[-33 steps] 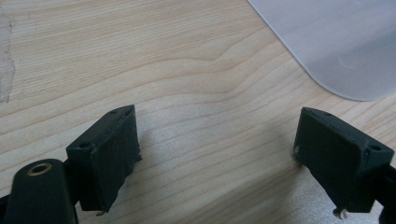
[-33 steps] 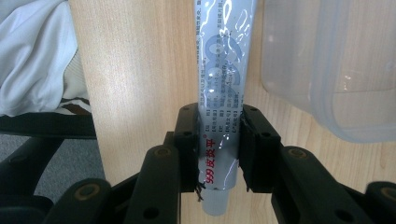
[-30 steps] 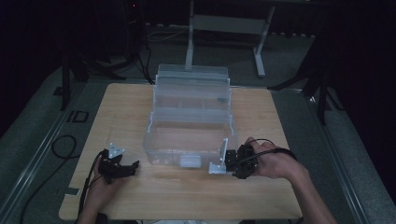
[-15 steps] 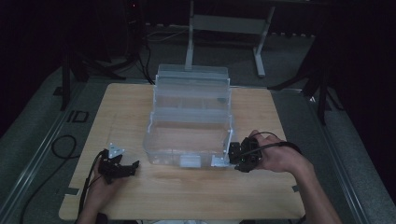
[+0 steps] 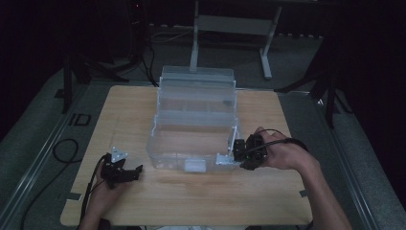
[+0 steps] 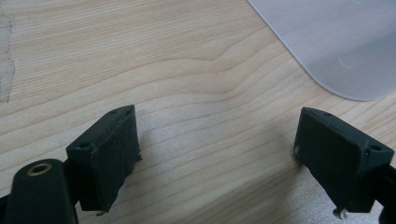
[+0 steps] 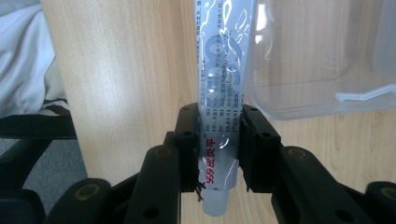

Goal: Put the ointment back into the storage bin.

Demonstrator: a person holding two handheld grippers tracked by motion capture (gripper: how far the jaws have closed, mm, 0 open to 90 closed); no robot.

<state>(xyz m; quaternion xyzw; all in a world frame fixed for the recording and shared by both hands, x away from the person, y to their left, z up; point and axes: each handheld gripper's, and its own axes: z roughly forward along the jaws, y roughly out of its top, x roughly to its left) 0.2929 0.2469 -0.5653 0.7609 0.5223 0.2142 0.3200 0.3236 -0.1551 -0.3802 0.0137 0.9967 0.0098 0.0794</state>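
right claw (image 7: 218, 154) clamping ointment tube (image 7: 219, 93), probably beside clear box (image 5: 194, 129)

The high view looks forward and down over the whole wooden table (image 5: 143, 110) from the person's side. The left gripper view sits close above the tabletop, catching a corner of the clear plastic box (image 6: 336, 42). The right gripper view, equally close, shares that box (image 7: 327, 56) and the table.

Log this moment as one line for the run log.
right tongs: shut on ointment tube | beside clear plastic box near right corner | left tongs: open, on wooden table, holding nothing
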